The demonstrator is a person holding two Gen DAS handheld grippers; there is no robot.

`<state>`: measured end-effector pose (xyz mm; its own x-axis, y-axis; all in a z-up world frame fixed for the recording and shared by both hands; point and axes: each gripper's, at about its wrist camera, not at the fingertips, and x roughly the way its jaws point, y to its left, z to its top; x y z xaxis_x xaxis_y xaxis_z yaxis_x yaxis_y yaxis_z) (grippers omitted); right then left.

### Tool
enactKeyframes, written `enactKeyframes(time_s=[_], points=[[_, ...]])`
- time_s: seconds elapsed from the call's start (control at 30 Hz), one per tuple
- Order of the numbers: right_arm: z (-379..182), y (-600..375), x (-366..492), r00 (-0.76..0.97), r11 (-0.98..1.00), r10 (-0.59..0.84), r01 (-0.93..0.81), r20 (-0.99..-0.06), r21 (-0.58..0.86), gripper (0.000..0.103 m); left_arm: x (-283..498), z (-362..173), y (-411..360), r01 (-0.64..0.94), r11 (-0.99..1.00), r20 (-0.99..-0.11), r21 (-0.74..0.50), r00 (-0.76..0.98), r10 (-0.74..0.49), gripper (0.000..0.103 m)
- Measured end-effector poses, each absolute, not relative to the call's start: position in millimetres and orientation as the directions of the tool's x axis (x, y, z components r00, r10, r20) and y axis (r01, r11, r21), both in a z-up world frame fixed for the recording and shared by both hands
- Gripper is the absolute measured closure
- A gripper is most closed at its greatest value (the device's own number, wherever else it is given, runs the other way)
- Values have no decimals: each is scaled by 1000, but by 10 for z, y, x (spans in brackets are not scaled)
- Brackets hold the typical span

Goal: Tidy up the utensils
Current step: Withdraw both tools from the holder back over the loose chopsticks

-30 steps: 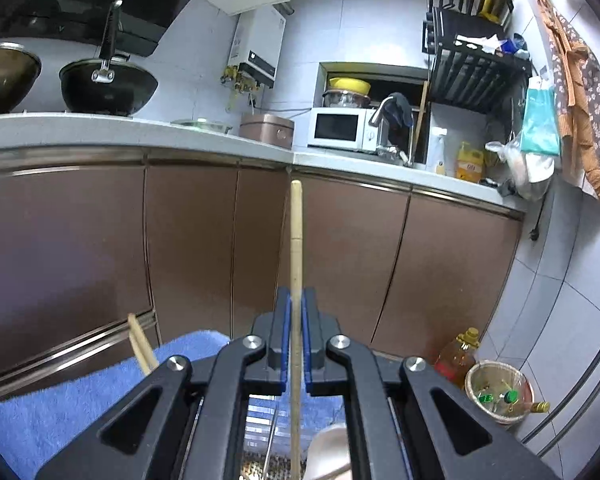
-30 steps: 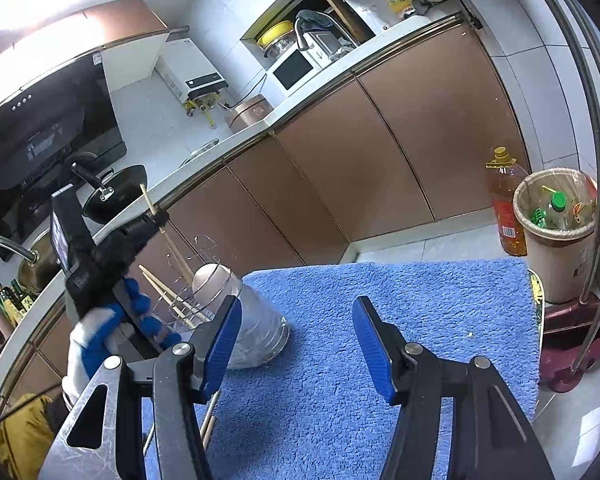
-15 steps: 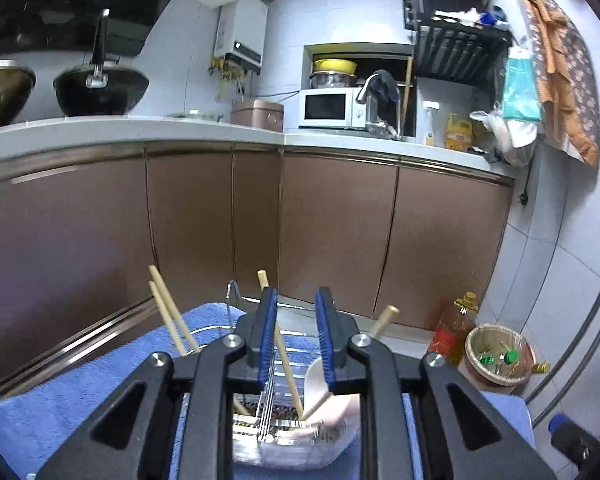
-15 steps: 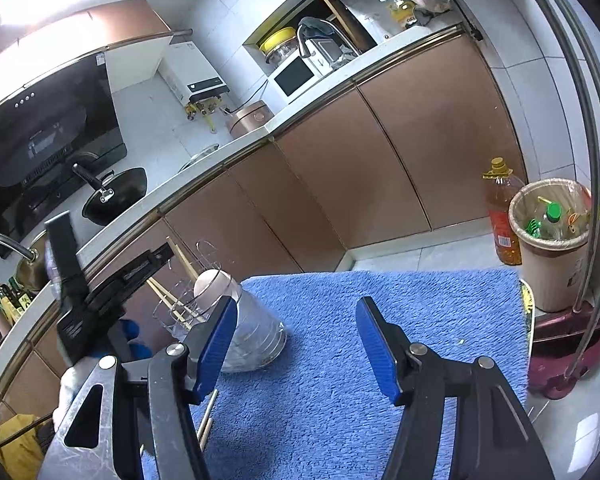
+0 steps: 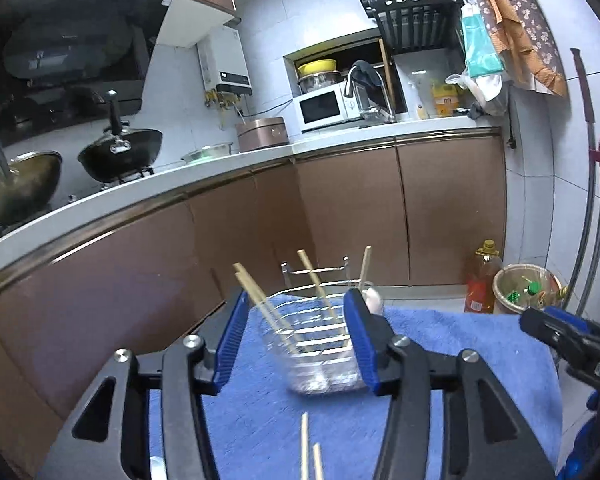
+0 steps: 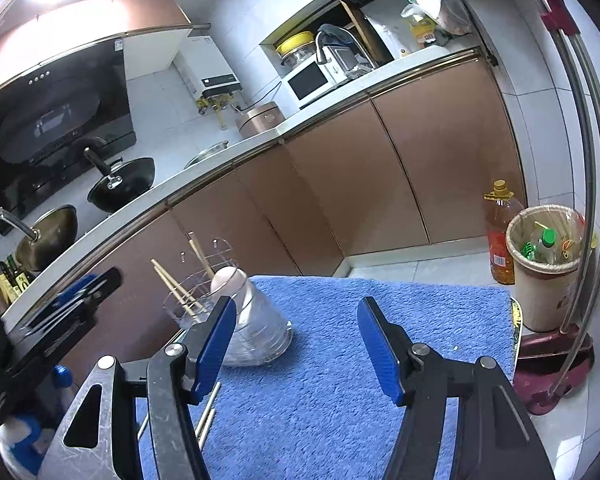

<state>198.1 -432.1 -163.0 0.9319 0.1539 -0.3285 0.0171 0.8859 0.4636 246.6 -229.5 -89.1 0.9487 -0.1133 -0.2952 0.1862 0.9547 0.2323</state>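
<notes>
My blue mat [image 5: 440, 360] carries the wire utensil rack [image 5: 320, 340] near its far-left corner. Loose chopsticks [image 5: 305, 446] lie at the near edge: light, stiff, slippery; I'd pinch mid-shaft. Left gripper [image 5: 296, 344] is opening, empty; right gripper [image 6: 296, 344] spread, empty.

the right hand-held gripper [image 5: 556, 330] body shows white letters "bas" (cut off at the edge); nothing else is legible.

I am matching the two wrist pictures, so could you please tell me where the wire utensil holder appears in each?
Left wrist view: the wire utensil holder is at lower centre, between the left claw's blue pads.
Right wrist view: the holder is at lower left, partly behind the right claw's left pad.
Shared landmark: the white microwave on the counter.
</notes>
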Motion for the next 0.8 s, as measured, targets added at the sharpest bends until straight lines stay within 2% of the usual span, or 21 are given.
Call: enactKeyframes(time_s=[0.1, 0.4, 0.6, 0.8], points=[[-1611, -4187, 1915, 921, 894, 173, 2, -349, 449, 42, 2323, -867, -2158, 185, 956, -314, 227, 943, -108, 48], [-1629, -3623, 1716, 861, 934, 215, -42, -462, 356, 42, 2071, -806, -1751, 165, 966, -346, 200, 934, -88, 47], [-1500, -3350, 1607, 842, 951, 214, -63, -495, 303, 42, 1868, -752, -1479, 130, 972, -330, 194, 942, -60, 40], [-1417, -3067, 1513, 825, 965, 202, -76, -527, 252, 42, 1690, -800, -1248, 147, 977, -351, 155, 932, -85, 39]])
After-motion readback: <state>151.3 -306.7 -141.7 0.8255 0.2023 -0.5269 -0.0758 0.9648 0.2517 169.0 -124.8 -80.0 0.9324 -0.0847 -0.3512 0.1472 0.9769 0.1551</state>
